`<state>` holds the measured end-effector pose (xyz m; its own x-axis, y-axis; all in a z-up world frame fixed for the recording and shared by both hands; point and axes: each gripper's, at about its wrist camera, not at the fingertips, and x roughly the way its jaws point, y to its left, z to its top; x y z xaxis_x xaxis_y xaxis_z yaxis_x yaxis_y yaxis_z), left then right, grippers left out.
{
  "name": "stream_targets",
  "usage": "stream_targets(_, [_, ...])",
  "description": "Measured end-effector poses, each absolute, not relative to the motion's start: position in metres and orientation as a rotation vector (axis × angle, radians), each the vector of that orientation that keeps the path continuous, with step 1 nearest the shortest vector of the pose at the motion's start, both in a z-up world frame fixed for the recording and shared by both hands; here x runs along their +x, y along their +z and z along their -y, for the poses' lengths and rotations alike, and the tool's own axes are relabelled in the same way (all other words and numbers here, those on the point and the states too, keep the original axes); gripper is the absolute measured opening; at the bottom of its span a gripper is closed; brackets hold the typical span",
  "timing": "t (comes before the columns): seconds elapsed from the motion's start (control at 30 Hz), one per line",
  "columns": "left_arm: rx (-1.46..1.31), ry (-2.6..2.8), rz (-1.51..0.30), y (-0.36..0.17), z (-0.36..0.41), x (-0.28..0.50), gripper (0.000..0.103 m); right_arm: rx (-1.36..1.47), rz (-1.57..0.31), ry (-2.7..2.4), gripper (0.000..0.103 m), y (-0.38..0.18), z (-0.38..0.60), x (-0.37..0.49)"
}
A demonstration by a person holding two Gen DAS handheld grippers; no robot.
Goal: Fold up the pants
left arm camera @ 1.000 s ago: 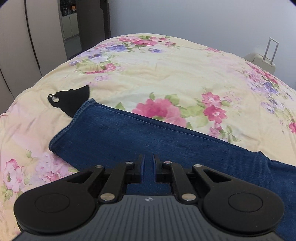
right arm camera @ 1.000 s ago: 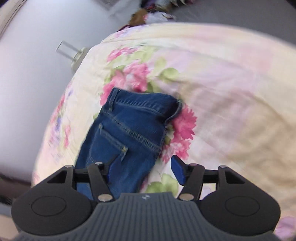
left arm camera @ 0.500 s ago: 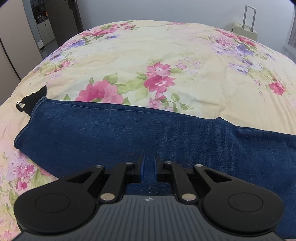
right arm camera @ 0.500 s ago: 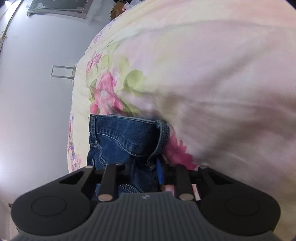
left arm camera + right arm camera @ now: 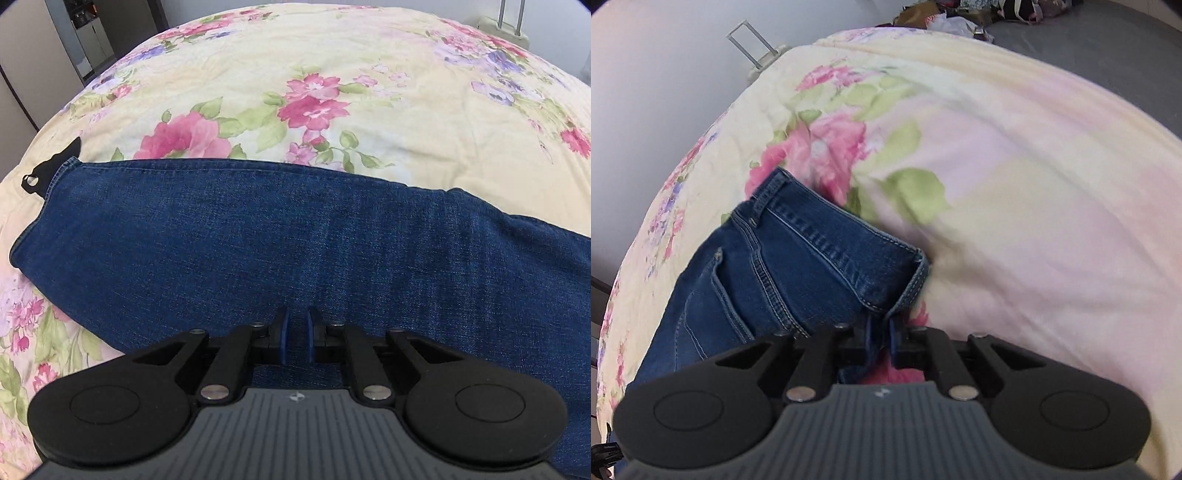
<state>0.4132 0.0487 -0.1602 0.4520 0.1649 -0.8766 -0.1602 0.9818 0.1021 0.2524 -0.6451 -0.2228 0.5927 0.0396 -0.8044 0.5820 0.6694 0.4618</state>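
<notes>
The jeans (image 5: pixel 295 236) lie flat on the floral bed (image 5: pixel 369 92), their long axis running left to right across the left wrist view, hem end at the left edge. The left tool (image 5: pixel 296 334) sits over the near edge of the leg, jaws nearly together, denim in the gap; whether they pinch it I cannot tell. The right tool (image 5: pixel 882 341) is clamped on the near waistband corner (image 5: pixel 905 295), so each hand appears to take one end of the length
</notes>
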Motion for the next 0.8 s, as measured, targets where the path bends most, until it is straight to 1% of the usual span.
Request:
stream_targets(0.03, [0.005, 0.200, -1.076, -0.158, -0.051, 0.413, 0.014, 0.792, -0.898, -0.362, 0.012, -0.224, 0.646, 0.251])
stream_targets(0.07, [0.003, 0.200, -1.066, -0.155, -0.053, 0.413, 0.014, 0.782, -0.905, -0.369, 0.015, -0.221, 0.646, 0.251])
stream_targets(0.13, [-0.007, 0.200, -1.046, -0.150, -0.060, 0.412, 0.014, 0.740, -0.916, -0.391, 0.034, -0.208, 0.646, 0.252])
stream_targets(0.2, [-0.009, 0.207, -1.028, -0.144, -0.068, 0.413, 0.014, 0.681, -0.912, -0.418, 0.038, -0.192, 0.645, 0.251])
stream_targets(0.37, [-0.016, 0.243, -0.995, -0.131, -0.096, 0.417, 0.014, 0.441, -0.850, -0.565, 0.040, -0.147, 0.632, 0.256])
stream_targets(0.47, [-0.029, 0.268, -0.986, -0.127, -0.115, 0.419, 0.014, 0.439, -0.811, -0.484, 0.040, -0.131, 0.617, 0.268])
stream_targets(0.6, [-0.056, 0.285, -0.973, -0.123, -0.138, 0.417, 0.014, 0.411, -0.828, -0.335, 0.040, -0.134, 0.579, 0.304])
stream_targets(0.8, [-0.070, 0.296, -0.968, -0.125, -0.164, 0.413, 0.014, 0.373, -0.842, -0.199, 0.039, -0.157, 0.538, 0.362])
